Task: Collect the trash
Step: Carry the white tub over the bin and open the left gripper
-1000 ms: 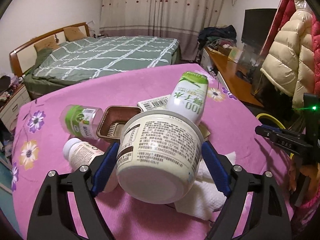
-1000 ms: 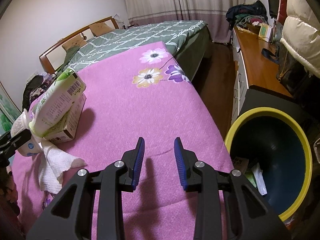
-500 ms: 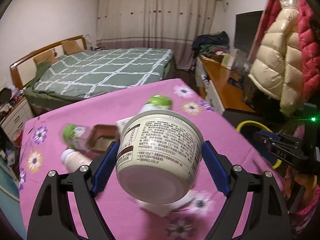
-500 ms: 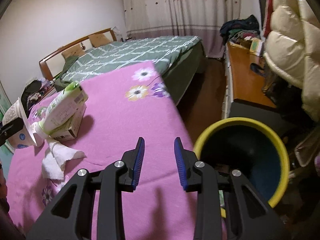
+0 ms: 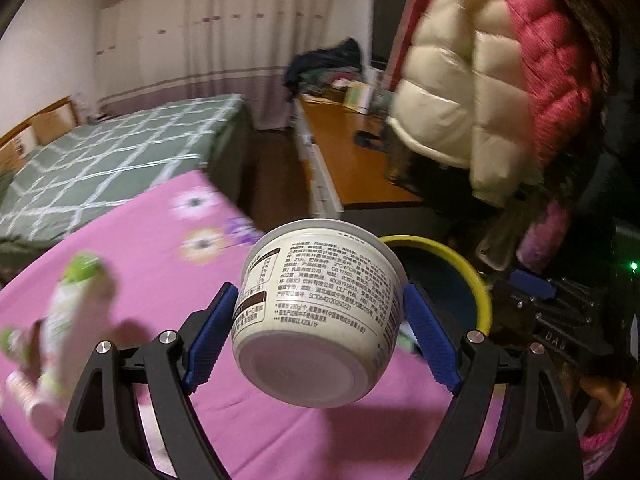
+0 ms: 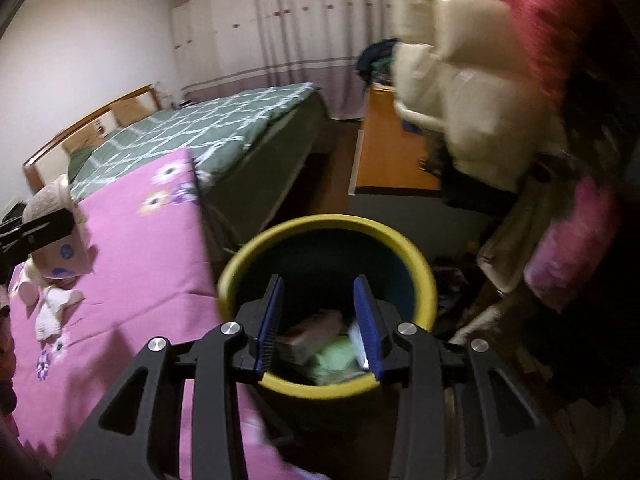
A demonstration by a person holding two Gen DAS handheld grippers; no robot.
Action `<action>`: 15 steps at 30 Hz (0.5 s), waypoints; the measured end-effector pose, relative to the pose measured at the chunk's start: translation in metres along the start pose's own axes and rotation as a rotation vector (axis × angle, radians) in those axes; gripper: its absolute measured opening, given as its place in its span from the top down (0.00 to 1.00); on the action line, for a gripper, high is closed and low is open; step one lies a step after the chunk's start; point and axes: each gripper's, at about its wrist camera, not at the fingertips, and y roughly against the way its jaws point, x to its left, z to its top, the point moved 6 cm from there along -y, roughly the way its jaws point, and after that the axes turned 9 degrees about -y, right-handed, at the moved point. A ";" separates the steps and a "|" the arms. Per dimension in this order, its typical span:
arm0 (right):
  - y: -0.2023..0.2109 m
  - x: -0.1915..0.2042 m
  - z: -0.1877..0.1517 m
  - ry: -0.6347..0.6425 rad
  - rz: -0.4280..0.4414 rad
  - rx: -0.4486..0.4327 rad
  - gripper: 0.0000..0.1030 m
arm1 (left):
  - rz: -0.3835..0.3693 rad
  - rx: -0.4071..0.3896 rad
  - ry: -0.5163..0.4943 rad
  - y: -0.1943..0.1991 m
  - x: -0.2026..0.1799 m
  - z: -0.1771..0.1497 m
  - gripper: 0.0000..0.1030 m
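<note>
Both hands have swung to the right since the earlier frames, away from the pile of trash on the pink cloth and toward the bin, which then showed only as a sliver of yellow rim at the far right of the left view and now sits just behind the held cup. On the left side of the scene, the left gripper (image 5: 320,320) is clamped on a white paper cup (image 5: 316,320); its blue pads press on the two sides of the cup wall, and the cup lies tilted, with its flat bottom turned toward the camera and its open mouth pointing away and upward. A green and white bottle (image 5: 72,308) is blurred at the left on the pink cloth (image 5: 160,264), with other small pieces beside it. The bin (image 5: 460,276), dark inside with a yellow rim, stands to the far right of the cup, off the edge of the cloth, so I judge the cup must go further right and forward before it can drop in. On the right side, the right gripper (image 6: 318,324) hangs directly over the bin (image 6: 320,228), its jaws are opening and nothing is between them; some trash (image 6: 320,340) lies at the bottom. The left hand is the one with a load, and the right one is the nearer to the bin.
</note>
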 end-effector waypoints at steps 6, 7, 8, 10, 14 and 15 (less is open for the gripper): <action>0.004 -0.044 0.003 -0.064 -0.044 -0.014 0.66 | -0.074 0.052 -0.070 -0.065 -0.060 0.029 0.19; 0.005 -0.051 0.004 -0.076 -0.050 -0.017 0.66 | -0.079 0.059 -0.076 -0.072 -0.064 0.030 0.19; 0.005 -0.057 0.004 -0.084 -0.056 -0.019 0.66 | -0.083 0.069 -0.084 -0.082 -0.070 0.033 0.19; 0.006 -0.068 0.005 -0.101 -0.065 -0.022 0.66 | -0.093 0.097 -0.097 -0.103 -0.084 0.036 0.19; 0.003 -0.082 0.004 -0.124 -0.074 -0.017 0.64 | -0.085 0.132 -0.112 -0.131 -0.099 0.036 0.16; 0.002 -0.083 0.003 -0.126 -0.074 -0.014 0.64 | -0.079 0.135 -0.113 -0.134 -0.100 0.036 0.11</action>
